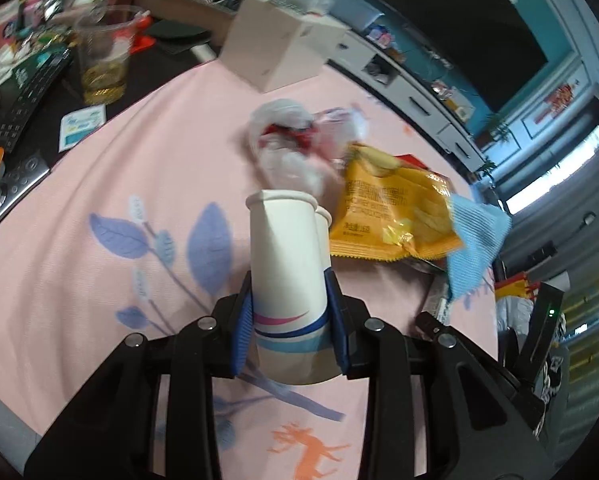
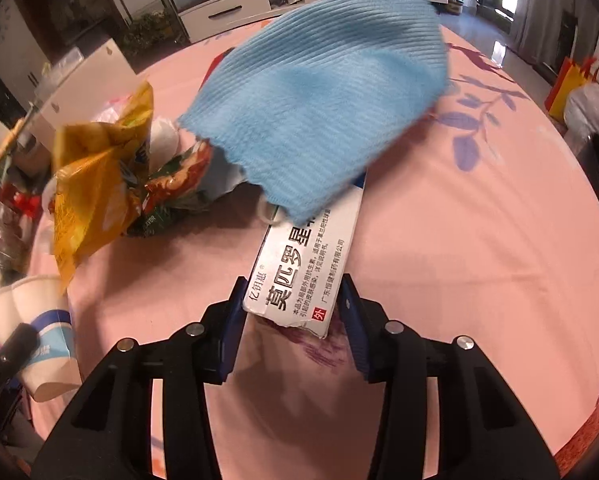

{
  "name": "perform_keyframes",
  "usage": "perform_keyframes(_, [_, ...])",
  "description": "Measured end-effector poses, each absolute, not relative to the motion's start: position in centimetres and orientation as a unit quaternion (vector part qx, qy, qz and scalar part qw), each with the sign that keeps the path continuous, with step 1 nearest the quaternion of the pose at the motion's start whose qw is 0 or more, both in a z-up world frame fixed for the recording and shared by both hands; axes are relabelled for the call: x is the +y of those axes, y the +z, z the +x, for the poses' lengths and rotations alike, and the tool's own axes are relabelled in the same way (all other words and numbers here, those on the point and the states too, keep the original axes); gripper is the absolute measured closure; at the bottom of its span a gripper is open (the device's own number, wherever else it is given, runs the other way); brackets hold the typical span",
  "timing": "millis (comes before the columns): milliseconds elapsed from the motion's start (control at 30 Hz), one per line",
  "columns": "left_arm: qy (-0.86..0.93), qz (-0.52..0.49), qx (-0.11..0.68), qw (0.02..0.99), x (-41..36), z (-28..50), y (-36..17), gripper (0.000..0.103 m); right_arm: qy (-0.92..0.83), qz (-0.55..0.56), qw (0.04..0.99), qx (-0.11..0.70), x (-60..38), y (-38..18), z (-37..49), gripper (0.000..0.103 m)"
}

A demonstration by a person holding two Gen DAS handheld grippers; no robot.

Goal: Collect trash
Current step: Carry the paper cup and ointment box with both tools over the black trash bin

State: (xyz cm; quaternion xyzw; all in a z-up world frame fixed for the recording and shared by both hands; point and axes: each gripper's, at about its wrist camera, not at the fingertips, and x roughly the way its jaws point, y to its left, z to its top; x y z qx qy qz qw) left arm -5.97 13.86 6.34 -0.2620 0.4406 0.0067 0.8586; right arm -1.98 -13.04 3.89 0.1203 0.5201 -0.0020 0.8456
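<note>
My left gripper [image 1: 290,320] is shut on two nested white paper cups [image 1: 285,280] with blue and pink stripes, held above the pink tablecloth [image 1: 119,184]. The cups also show in the right wrist view [image 2: 39,332] at the lower left. My right gripper [image 2: 293,312] is shut on a white medicine box [image 2: 307,268] with Chinese print; a blue cloth [image 2: 323,92] lies draped over its far end. A yellow snack bag [image 1: 391,208] lies past the cups, also in the right wrist view [image 2: 95,184]. A crumpled clear plastic bag [image 1: 295,136] lies behind it.
A white carton [image 1: 275,48] stands at the table's far edge. A clear plastic cup [image 1: 103,52] with yellow liquid, remotes [image 1: 27,96] and clutter sit at the left. A red-green wrapper [image 2: 175,184] lies beside the yellow bag. A white TV cabinet [image 2: 235,4] stands beyond the table.
</note>
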Motion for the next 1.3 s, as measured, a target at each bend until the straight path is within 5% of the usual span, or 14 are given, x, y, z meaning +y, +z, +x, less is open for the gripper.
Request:
perform_keyframes(967, [-0.12,-0.2,0.361,0.903,1.5,-10.9,17.5,0.069,0.099,0.224,0.876,0.416,-23.3,11.5,-9.4,0.063])
perform_keyframes(1300, [-0.198,-0.179,0.335,0.904,-3.0,-6.9,21.5,0.069,0.083,0.225,0.901,0.361,-25.5,17.1,-10.4,0.063])
